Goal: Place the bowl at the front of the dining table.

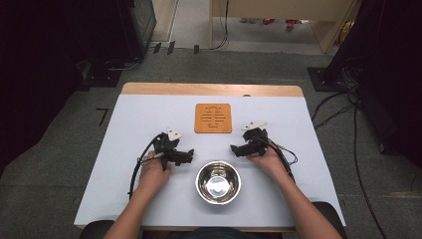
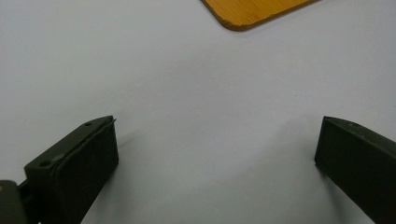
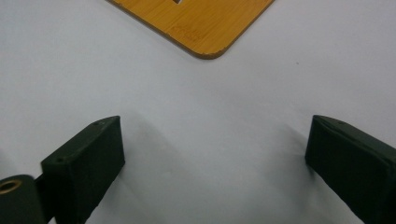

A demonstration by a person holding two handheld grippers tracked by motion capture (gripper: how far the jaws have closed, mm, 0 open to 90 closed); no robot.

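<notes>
Shiny steel bowl sits on the tabletop near the person, between both grippers. Left gripper and right gripper have jaws wide apart, holding nothing. Grabbed crooked, the bowl's slippery rim might slide out and tip.

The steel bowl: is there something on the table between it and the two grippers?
No. The steel bowl sits near the table's front edge, with the left gripper and right gripper resting open on either side, just beyond it. Between them lies bare table.
</notes>
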